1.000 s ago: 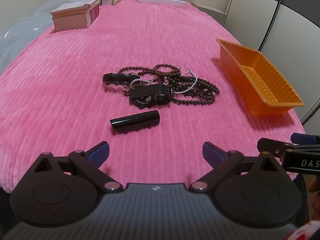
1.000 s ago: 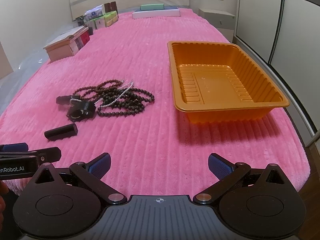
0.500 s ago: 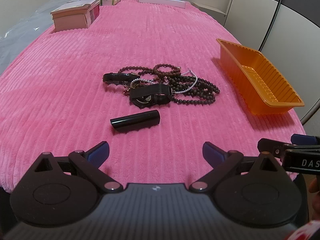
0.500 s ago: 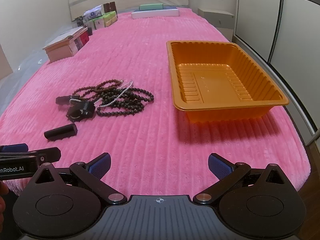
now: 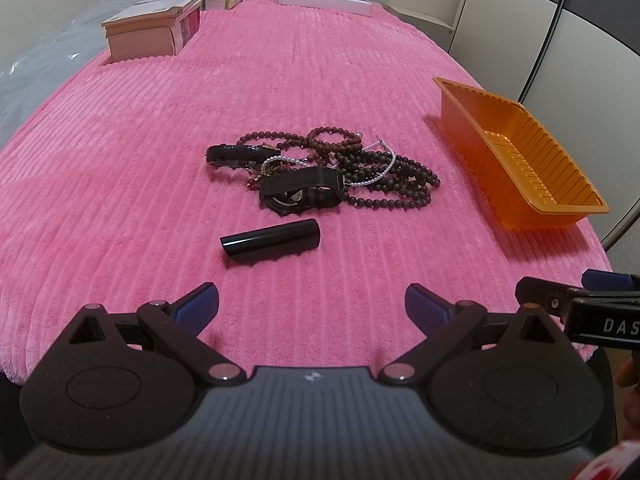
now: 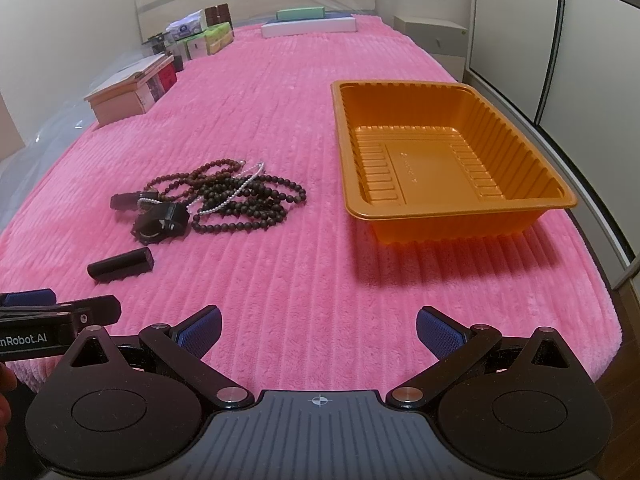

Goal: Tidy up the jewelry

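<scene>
Both grippers' fingers are spread wide, nothing held. Jewelry pile lies mid-bed, black tube nearest, empty orange tray to the right. Tube is best taken first, gripped across its width; tangled beads risk dragging neighbours.

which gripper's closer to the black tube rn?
Left. The left gripper sits right behind the black tube, facing it; the right gripper is off to the tube's right, facing the tray.

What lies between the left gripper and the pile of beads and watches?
In the left wrist view, only a black tube lies on the pink cover between the left gripper and the jewelry pile.
</scene>
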Motion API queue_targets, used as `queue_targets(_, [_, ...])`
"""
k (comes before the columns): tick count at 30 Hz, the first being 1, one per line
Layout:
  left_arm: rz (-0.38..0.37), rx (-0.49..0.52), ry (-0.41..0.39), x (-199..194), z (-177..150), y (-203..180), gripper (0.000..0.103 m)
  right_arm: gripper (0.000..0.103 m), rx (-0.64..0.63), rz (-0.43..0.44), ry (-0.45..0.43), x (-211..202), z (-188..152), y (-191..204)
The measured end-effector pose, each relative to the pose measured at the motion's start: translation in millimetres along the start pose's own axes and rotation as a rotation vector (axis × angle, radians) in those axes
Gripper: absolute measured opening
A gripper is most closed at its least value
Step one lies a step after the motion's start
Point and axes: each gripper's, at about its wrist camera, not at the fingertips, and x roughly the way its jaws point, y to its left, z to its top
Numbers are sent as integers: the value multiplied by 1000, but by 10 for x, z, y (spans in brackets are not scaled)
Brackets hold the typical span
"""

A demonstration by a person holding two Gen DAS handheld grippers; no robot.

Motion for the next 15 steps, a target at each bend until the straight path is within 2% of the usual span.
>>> queue_targets(15, [0,0,0,2,-2,0,99,103,2,2,1,5,-3,-16])
